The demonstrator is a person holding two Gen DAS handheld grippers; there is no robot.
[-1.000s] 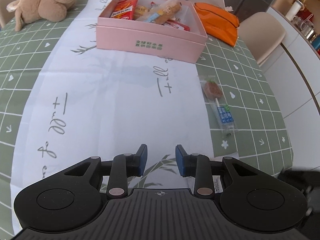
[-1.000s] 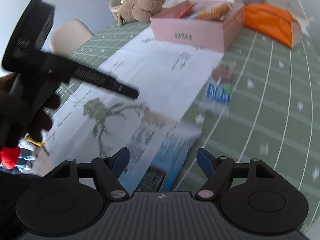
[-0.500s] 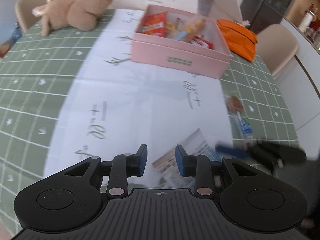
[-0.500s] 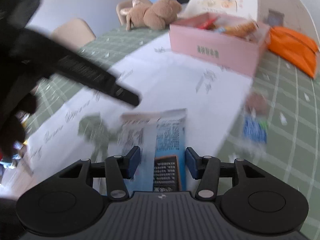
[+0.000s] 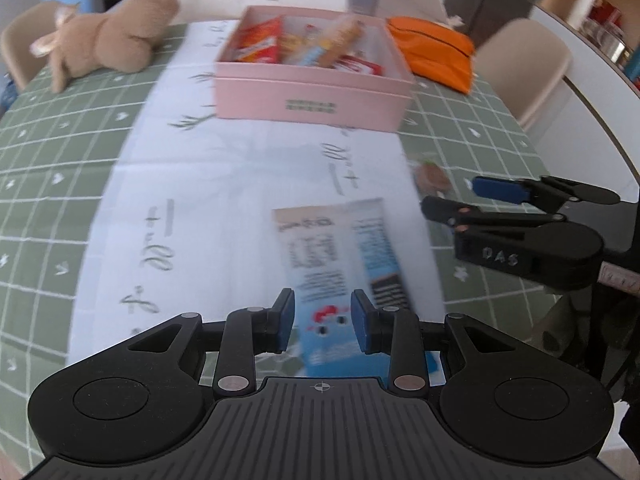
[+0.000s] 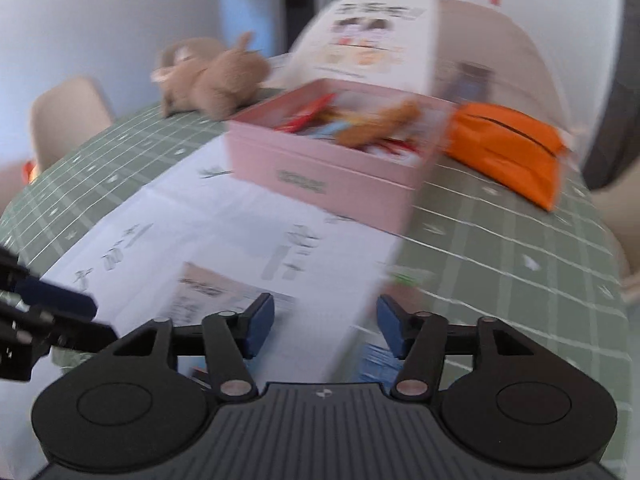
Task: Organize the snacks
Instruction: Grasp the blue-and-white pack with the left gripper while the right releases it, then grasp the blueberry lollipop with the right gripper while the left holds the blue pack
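A blue and white snack packet (image 5: 344,264) lies flat on the white paper runner (image 5: 224,184), its near end between the fingers of my left gripper (image 5: 322,322), which stands open around it. My right gripper (image 6: 326,326) is open and empty; it also shows in the left wrist view (image 5: 452,198) to the right of the packet. The packet's far end shows blurred in the right wrist view (image 6: 224,292). A pink box (image 5: 312,100) holding several snacks stands at the far end; it shows in the right wrist view too (image 6: 332,176). A wrapped lollipop (image 5: 432,176) lies right of the runner.
A brown plush rabbit (image 5: 104,44) lies at the far left. An orange pouch (image 5: 432,52) lies right of the box, and the box's white lid (image 6: 372,36) stands behind it. Beige chairs (image 5: 524,64) stand around the green checked table (image 5: 48,168).
My right gripper has let go of the packet, opened wider and drawn off to the right. My left gripper has moved over the packet's near end. Both views are blurred by motion.
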